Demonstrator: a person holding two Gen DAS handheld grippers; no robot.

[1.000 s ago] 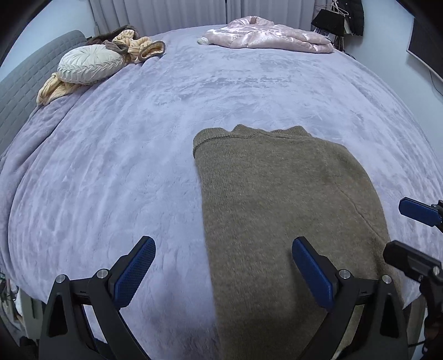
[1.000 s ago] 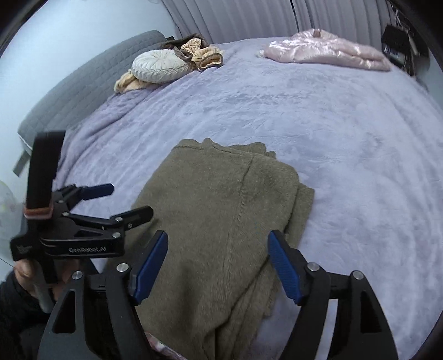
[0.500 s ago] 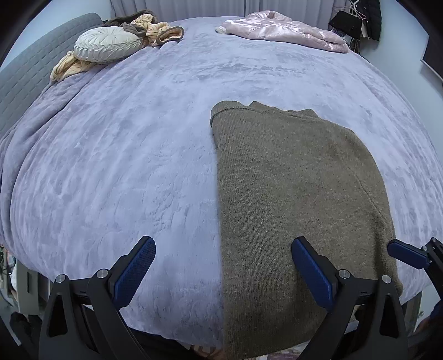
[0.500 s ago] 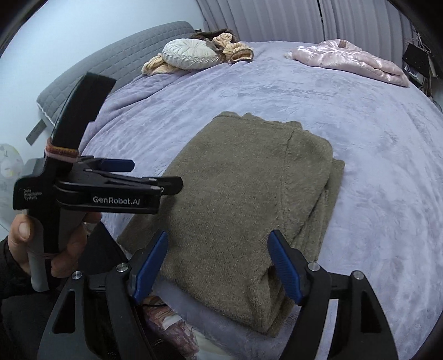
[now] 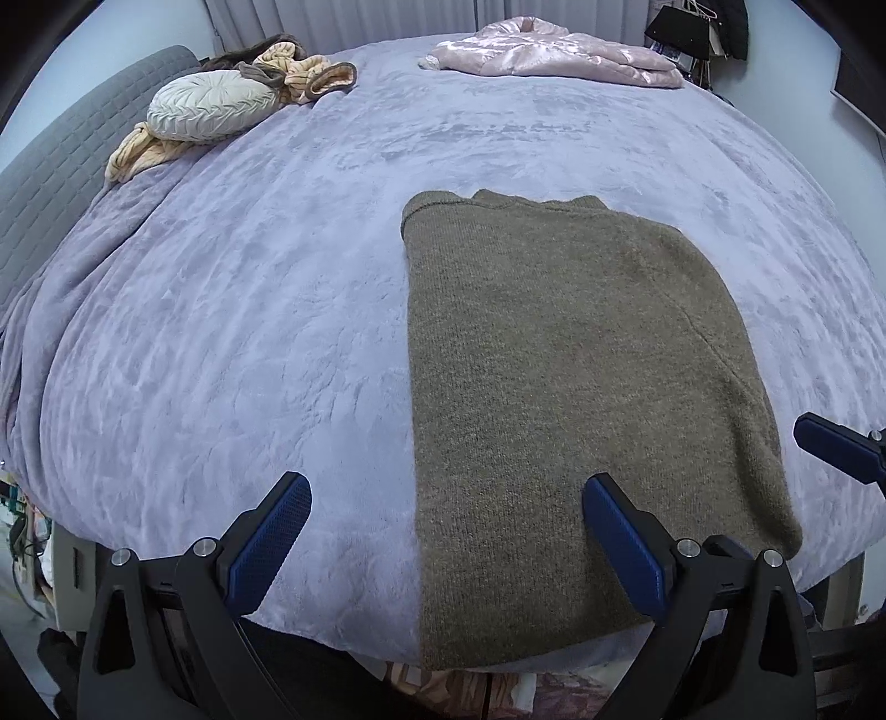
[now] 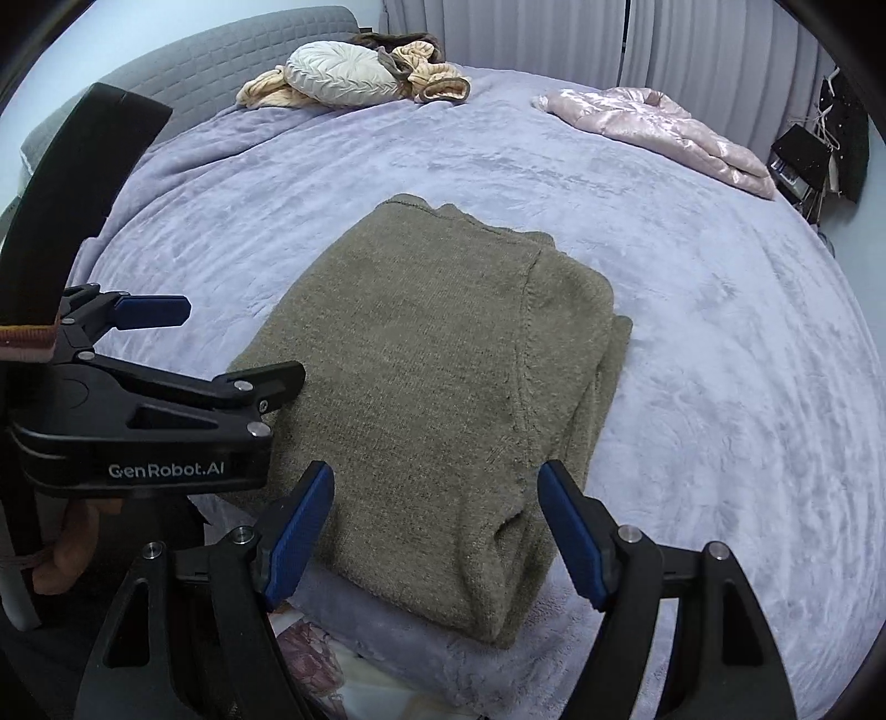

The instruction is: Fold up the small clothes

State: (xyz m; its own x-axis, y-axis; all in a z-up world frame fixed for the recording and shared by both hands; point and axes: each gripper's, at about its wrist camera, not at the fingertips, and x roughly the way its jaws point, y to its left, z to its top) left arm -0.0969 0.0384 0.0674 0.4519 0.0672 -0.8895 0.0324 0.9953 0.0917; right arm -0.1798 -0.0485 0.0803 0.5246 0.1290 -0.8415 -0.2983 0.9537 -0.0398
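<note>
An olive-brown knit sweater lies folded into a long rectangle on the lilac bedspread, its near end at the bed's front edge. In the right wrist view the sweater shows stacked layers along its right side. My left gripper hovers open above the sweater's near left edge, nothing between its blue pads. My right gripper is open over the sweater's near end, pads clear of the cloth. The left gripper also appears at the left of the right wrist view, held by a hand.
A pink satin garment lies at the far side of the bed. A round pale cushion and tan clothes sit at the far left by a grey quilted headboard. Dark bags hang at the right.
Both grippers have drawn back toward the bed's front edge, so the sweater's near end and the bed edge now show. The right gripper has swung and rolled. Both stay open.
</note>
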